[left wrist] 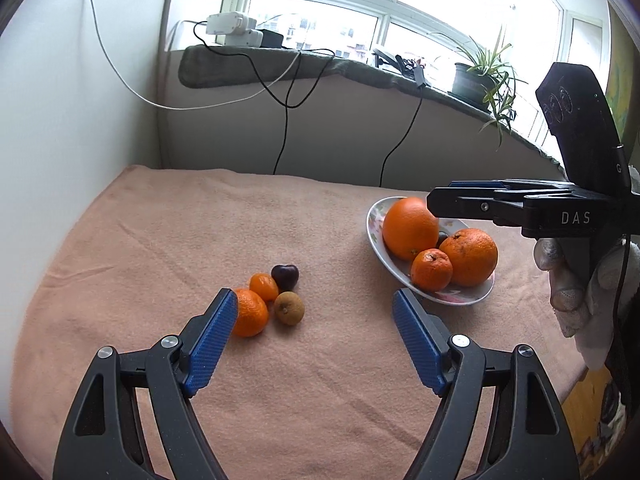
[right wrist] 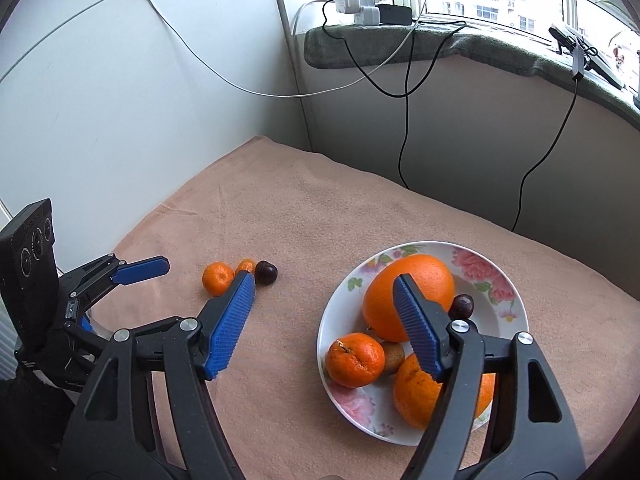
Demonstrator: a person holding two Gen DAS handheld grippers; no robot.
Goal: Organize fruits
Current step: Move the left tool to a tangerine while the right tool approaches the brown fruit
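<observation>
Peach-coloured cloth [left wrist: 160,220] covers the worktop below a window sill [left wrist: 320,64]. Four loose fruits cluster on it: a mandarin [left wrist: 250,314], a smaller orange kumquat [left wrist: 264,286] with its long axis tilted away, a dark plum [left wrist: 285,275] and a brown round fruit [left wrist: 289,307], stem end facing up. A floral plate [right wrist: 496,280] to their right holds two big oranges, a mandarin and small dark fruits. The left hand-held gripper [left wrist: 314,312] stands wide open, empty, its left pad just beside the mandarin. The right hand-held gripper [right wrist: 324,292] hangs open over the plate's left edge, gripping nothing.
</observation>
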